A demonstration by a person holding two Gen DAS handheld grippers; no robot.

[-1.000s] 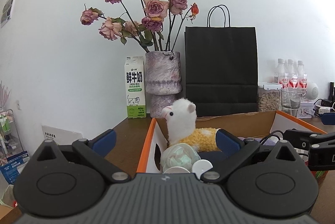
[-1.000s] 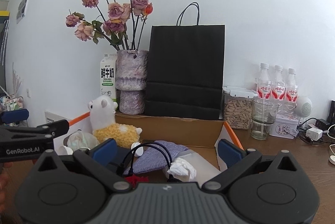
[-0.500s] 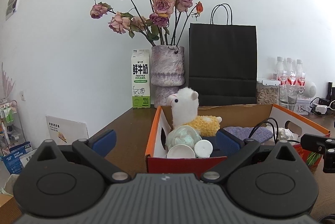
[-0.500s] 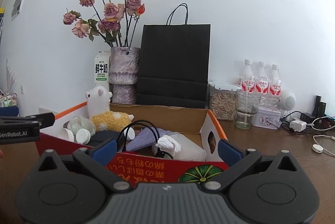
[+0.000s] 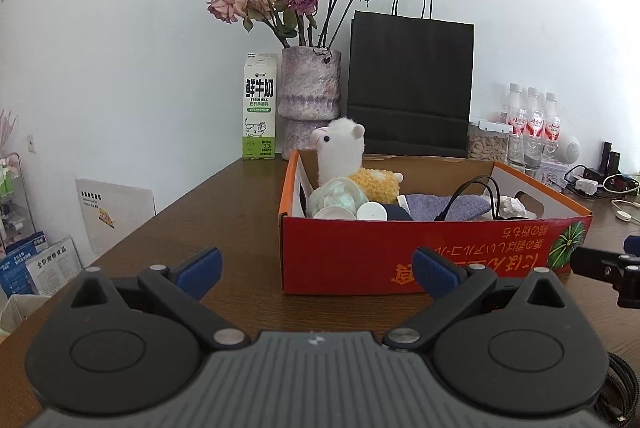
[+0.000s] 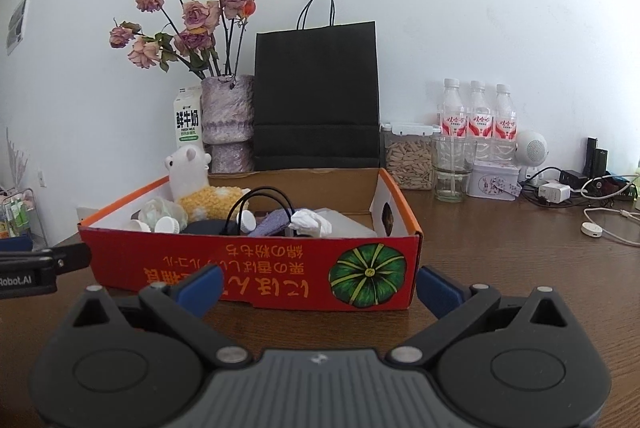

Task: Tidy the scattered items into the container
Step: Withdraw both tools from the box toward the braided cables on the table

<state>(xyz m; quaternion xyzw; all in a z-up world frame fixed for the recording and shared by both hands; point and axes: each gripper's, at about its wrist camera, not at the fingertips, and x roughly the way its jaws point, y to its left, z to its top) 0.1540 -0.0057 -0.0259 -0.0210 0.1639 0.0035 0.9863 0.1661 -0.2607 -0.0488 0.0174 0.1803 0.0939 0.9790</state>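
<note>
Box (image 5: 420, 252): on desk (image 5: 224, 211), ahead of both grippers, touching neither.
Contents: alpaca (image 5: 344, 155), cable (image 6: 260, 203), cloth (image 5: 444, 207), caps.
Left gripper (image 5: 316, 268): fingers apart, empty.
Right gripper (image 6: 318, 282): fingers apart, empty.

Both wrist views low over surface (image 5: 224, 211), facing wall; left view off red box's (image 5: 400, 252) left corner, right view squarely before it; box shared
</note>
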